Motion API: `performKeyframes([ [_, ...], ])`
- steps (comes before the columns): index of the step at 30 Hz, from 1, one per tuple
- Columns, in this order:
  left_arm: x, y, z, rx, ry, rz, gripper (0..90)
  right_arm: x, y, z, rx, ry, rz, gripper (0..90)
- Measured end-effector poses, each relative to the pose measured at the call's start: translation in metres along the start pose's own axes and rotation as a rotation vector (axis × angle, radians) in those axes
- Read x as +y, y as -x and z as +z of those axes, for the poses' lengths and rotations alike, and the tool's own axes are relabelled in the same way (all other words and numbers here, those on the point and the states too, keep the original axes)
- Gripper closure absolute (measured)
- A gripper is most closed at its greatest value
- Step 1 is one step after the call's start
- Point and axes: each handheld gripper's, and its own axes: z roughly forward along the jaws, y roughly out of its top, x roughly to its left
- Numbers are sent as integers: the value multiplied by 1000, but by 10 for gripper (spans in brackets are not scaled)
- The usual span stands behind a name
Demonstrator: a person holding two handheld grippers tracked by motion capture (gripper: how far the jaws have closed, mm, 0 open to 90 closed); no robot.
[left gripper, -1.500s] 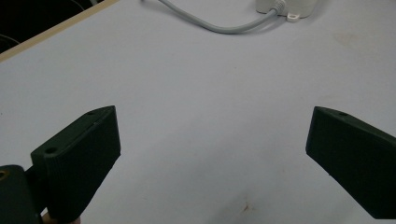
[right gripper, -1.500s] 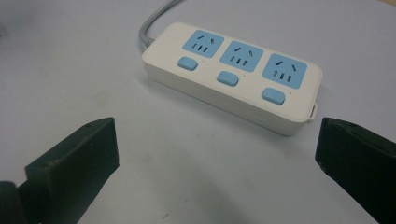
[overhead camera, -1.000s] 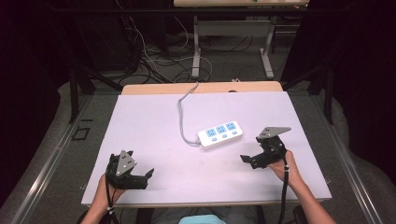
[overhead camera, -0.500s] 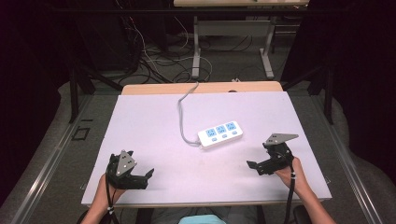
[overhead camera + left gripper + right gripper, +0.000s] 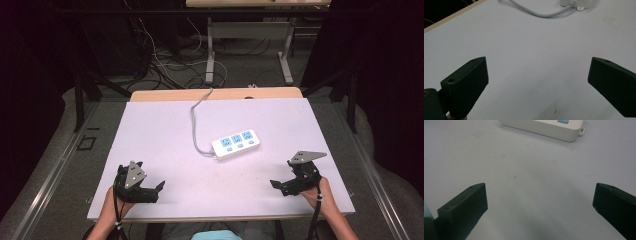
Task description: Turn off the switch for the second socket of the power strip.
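A white power strip [image 5: 236, 144] with three blue sockets lies mid-table, its grey cable [image 5: 194, 120] running off the far edge. Its corner [image 5: 576, 3] and cable [image 5: 541, 13] show at the top of the left gripper view, and its long side [image 5: 544, 127] at the top of the right gripper view. My left gripper [image 5: 152, 191] rests near the front left of the table, jaws wide apart, holding nothing [image 5: 537, 82]. My right gripper [image 5: 280, 186] sits near the front right, open too and empty [image 5: 540, 205]. Both stand well short of the strip.
The table is a pale lilac board [image 5: 150, 135] with a wooden strip [image 5: 165, 95] along its far edge. Behind it stand table legs [image 5: 210, 55] and loose cables [image 5: 165, 62] on the floor. Dark curtains close in both sides.
My right gripper has drawn back toward the front right corner, away from the power strip. The left gripper has stayed in place.
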Motion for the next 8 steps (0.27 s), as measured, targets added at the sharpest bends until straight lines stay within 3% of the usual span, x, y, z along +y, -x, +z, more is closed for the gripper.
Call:
performKeyframes([
  [8,0,0,1,-7,-6,-1,30,-2,1,-1,-11,-4,-1,0],
])
